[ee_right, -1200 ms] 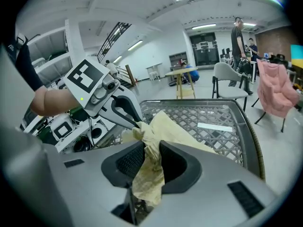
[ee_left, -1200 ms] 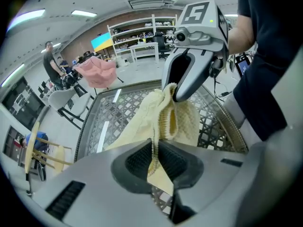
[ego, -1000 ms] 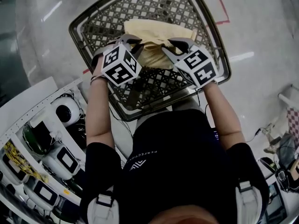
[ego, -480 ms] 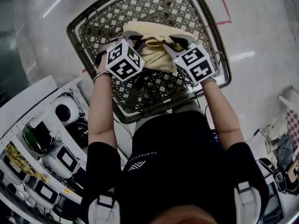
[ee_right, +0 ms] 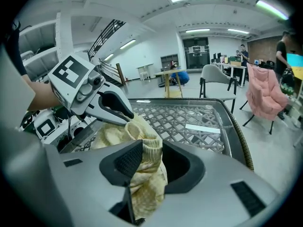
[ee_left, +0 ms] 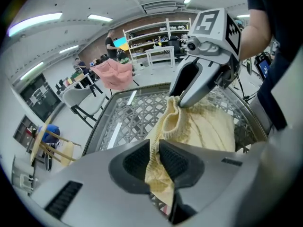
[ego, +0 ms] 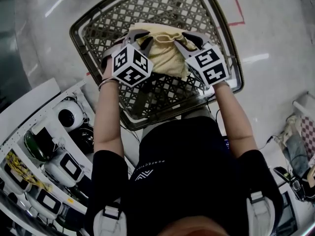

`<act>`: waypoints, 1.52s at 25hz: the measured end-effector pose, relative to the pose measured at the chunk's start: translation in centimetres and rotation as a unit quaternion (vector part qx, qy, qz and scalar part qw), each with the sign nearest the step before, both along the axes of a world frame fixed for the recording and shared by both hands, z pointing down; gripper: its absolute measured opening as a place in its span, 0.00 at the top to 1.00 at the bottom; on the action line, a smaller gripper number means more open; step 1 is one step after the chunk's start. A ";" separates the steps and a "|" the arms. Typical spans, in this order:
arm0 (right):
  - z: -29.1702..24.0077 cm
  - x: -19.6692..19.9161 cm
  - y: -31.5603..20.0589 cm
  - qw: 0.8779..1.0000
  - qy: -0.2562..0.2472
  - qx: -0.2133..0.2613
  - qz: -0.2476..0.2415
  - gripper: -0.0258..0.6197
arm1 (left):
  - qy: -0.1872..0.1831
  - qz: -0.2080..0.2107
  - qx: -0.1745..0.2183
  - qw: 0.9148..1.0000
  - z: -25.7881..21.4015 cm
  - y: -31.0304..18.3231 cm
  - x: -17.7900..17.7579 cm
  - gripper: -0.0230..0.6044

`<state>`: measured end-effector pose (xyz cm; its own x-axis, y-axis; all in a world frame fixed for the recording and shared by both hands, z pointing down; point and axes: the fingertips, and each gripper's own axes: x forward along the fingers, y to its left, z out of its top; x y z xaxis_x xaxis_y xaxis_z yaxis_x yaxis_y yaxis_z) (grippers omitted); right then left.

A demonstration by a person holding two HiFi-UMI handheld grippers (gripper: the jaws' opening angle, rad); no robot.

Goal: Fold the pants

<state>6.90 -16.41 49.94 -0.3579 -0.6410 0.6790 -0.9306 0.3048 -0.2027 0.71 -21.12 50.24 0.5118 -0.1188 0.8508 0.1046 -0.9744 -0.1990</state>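
Pale yellow pants [ego: 165, 53] lie bunched on a dark lattice table [ego: 93, 28]. My left gripper [ego: 140, 36] is at the bundle's left side, and its pads [ee_left: 173, 162] pinch a fold of the cloth [ee_left: 203, 126]. My right gripper [ego: 189, 37] is at the bundle's right side. Its jaws have just been opening. The ribbed edge of the pants [ee_right: 144, 150] hangs between them, leaning on the left pad [ee_right: 128, 160] with a gap to the other. Each gripper view shows the opposite gripper's fingers on the cloth: the right gripper [ee_left: 180, 98], the left gripper [ee_right: 123, 115].
A shelf of white devices [ego: 64, 117] stands at the lower left of the head view. Red tape [ego: 235, 9] marks the floor beyond the table. A pink-draped chair [ee_right: 265, 96], a grey chair [ee_right: 218, 79] and people stand farther off.
Both grippers have moved a little farther over the table with the pants and closer together. The right jaws stand wider than before.
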 end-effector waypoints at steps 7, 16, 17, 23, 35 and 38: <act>-1.1 1.8 -0.9 0.999 0.015 0.027 0.035 0.77 | 0.022 -0.010 0.015 1.000 -1.5 -0.5 0.5 0.87; -2.1 0.1 0.2 0.999 0.014 0.046 -0.002 0.87 | 0.015 0.022 -0.025 0.999 -1.3 2.9 1.1 0.91; -2.0 -0.1 0.4 0.999 0.013 0.043 -0.006 0.87 | 0.013 0.023 -0.026 0.999 -1.1 3.1 1.2 0.91; -1.8 -0.3 1.3 0.999 0.019 0.032 -0.003 0.87 | -0.001 -0.023 -0.006 1.000 0.8 1.9 1.4 0.91; -3.0 -0.3 3.7 0.999 -0.004 0.034 0.038 0.88 | 0.056 -0.097 -0.023 0.994 -1.9 3.3 -0.7 0.92; -3.6 -0.7 4.5 0.998 0.000 0.035 0.043 0.88 | 0.084 -0.126 -0.026 0.988 -2.7 4.0 -1.6 0.93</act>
<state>6.18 -11.94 46.37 -0.2995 -0.7150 0.6317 -0.9539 0.2378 -0.1830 -0.92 -17.10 47.51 0.6060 -0.2191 0.7647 -0.1737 -0.9746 -0.1415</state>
